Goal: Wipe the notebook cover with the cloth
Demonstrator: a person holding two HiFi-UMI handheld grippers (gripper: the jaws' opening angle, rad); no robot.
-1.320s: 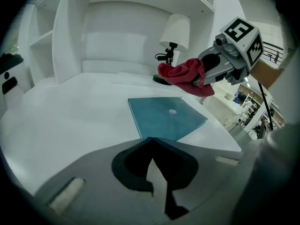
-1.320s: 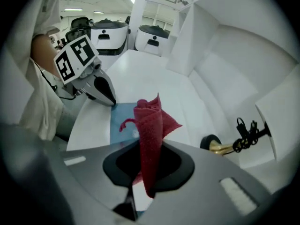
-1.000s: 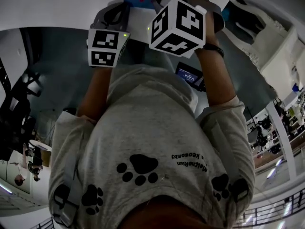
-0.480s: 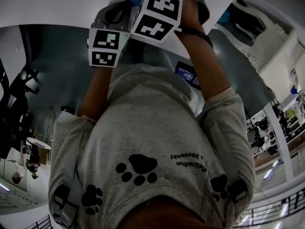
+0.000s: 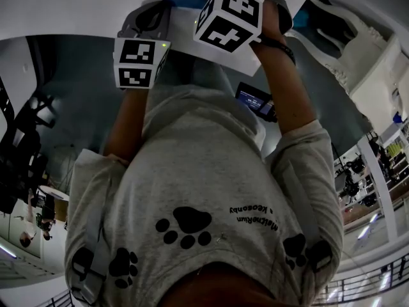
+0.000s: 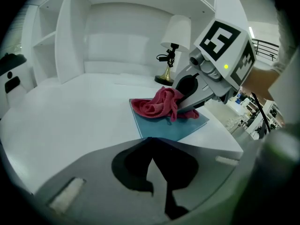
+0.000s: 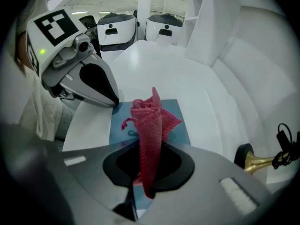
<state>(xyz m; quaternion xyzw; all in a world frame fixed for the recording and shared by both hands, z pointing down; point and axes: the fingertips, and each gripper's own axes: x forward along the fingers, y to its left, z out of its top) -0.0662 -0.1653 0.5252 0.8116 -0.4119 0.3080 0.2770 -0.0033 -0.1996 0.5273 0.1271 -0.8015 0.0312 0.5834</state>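
Cloth (image 7: pixel 149 121), red and bunched, is pinched between the jaws of the right gripper (image 7: pixel 146 142) and drapes onto a blue notebook (image 7: pixel 177 125) lying flat on a white table (image 6: pixel 70 111). Left gripper (image 6: pixel 149 139) has its jaws pressed together on nothing, its tip beside the notebook's corner.

Cloth (image 7: pixel 149 125) pinkish red. Notebook (image 6: pixel 168 128) cover teal-blue. Table (image 6: pixel 70 111) white. Shirt (image 5: pixel 192 171) grey, black paw prints. Marker cubes (image 5: pixel 229 19) black-and-white squares.
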